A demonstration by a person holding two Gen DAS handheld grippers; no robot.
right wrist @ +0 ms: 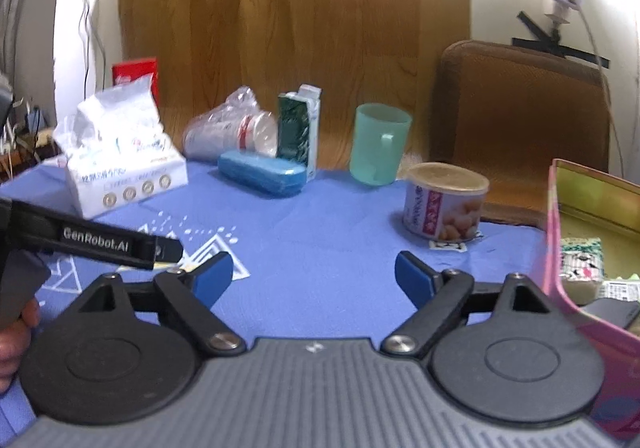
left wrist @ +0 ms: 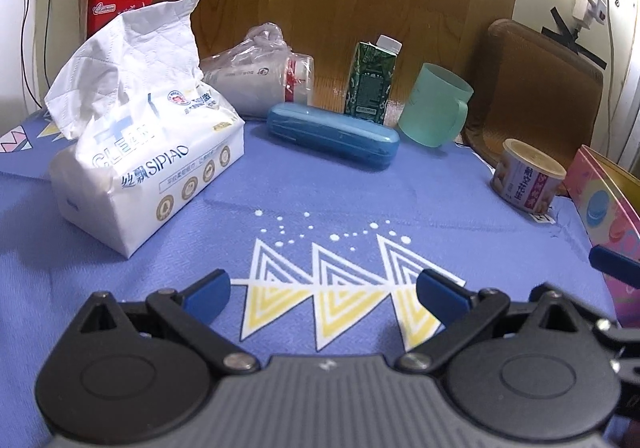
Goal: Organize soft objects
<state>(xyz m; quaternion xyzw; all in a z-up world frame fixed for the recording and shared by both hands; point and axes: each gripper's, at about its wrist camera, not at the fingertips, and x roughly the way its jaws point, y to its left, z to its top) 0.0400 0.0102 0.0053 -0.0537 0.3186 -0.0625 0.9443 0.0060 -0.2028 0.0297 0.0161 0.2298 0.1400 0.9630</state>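
A white tissue pack [left wrist: 148,168] with a sheet pulled up lies on the blue cloth [left wrist: 320,208] at the left; it also shows in the right wrist view [right wrist: 120,164]. A bag of paper cups [left wrist: 260,76] lies behind it, also in the right wrist view [right wrist: 232,132]. My left gripper [left wrist: 322,294] is open and empty, low over the cloth, right of the tissue pack. My right gripper [right wrist: 314,276] is open and empty beside a pink box [right wrist: 592,268] that holds small packets [right wrist: 580,260].
A blue case [left wrist: 334,136], a green carton [left wrist: 372,78], a teal mug [left wrist: 436,106] and a can [left wrist: 528,176] stand along the back. A brown tray [left wrist: 536,96] leans at the right. A red box [left wrist: 118,4] is behind the tissues.
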